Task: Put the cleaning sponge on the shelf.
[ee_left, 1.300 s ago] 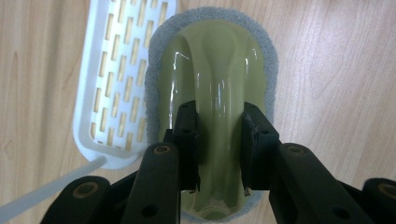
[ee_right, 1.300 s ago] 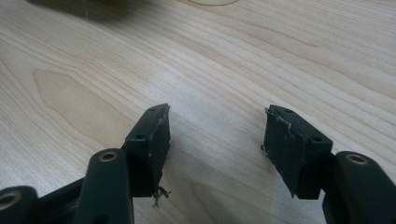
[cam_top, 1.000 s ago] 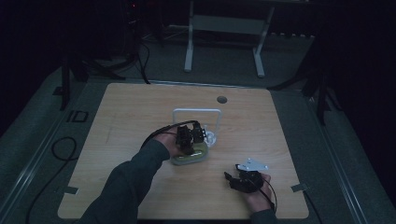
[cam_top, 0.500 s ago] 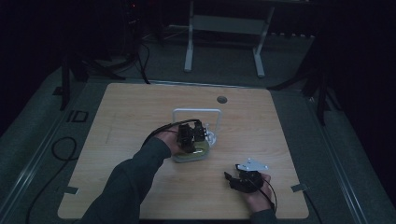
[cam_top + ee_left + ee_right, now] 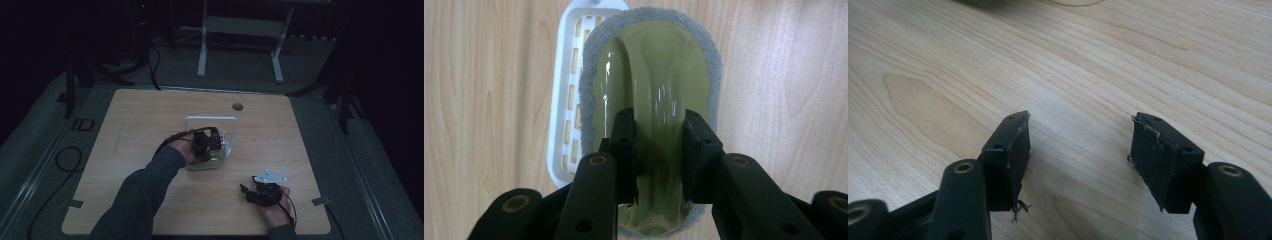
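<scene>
**A:** Since the last second or so, has anything moved?

**B:** Nothing that I can make out. Both hands sit where they were, and neither claw has opened or closed. I judge it a pause mid-grip, so the work is no further along.

**A:** Where is the scrubber?

**B:** The scrubber (image 5: 659, 65) lies near the centre of the counter (image 5: 140, 125), on a white slotted tray (image 5: 559, 100). In the left gripper view the tray peeks out at the scrubber's 9 o'clock side. The left claw (image 5: 659, 125) is clamped on the scrubber's glossy green handle, with a pad pressed on each side.

**A:** And the right claw?

**B:** In the high view the right claw (image 5: 248, 192) is at about 5 o'clock from the scrubber, well apart from it. Its jaws stand parted with nothing between them, low over bare wood.

**A:** Give me the count.

**B:** I count 1 scrubber, 1 tray, and 1 white frame (image 5: 210, 119) standing at the tray's 12 o'clock. There is also 1 round hole (image 5: 238, 106) in the counter beyond the frame, at roughly 1 o'clock. That leaves 2 claws, 1 gripping and 1 empty.
</scene>
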Motion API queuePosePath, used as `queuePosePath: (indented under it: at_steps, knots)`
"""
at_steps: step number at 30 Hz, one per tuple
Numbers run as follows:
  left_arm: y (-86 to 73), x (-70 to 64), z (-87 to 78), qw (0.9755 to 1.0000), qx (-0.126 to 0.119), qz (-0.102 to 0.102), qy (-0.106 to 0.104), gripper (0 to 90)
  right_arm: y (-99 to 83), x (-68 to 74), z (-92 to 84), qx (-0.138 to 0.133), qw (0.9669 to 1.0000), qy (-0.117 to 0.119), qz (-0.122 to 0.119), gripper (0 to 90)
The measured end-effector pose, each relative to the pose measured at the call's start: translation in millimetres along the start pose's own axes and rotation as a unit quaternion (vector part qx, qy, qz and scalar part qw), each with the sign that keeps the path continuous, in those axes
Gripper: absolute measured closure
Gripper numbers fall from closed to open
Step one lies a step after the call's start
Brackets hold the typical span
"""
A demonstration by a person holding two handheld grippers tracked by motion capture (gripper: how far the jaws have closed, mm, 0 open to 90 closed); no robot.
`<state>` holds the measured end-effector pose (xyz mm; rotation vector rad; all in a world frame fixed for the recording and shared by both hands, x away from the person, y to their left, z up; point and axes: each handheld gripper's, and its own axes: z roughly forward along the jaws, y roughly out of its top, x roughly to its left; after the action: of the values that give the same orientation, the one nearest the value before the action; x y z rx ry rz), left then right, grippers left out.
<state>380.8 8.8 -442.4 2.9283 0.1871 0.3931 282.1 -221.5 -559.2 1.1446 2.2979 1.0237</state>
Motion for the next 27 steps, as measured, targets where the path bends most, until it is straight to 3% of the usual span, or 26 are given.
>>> queuePosePath:
  at_steps: [27]
  knots:
    - [0.4,9.4,5.6,0.9995,-0.018,0.015,0.019,71.6,0.1,0.6,0.1,0.000,1.0000,-0.002,0.001,39.9]
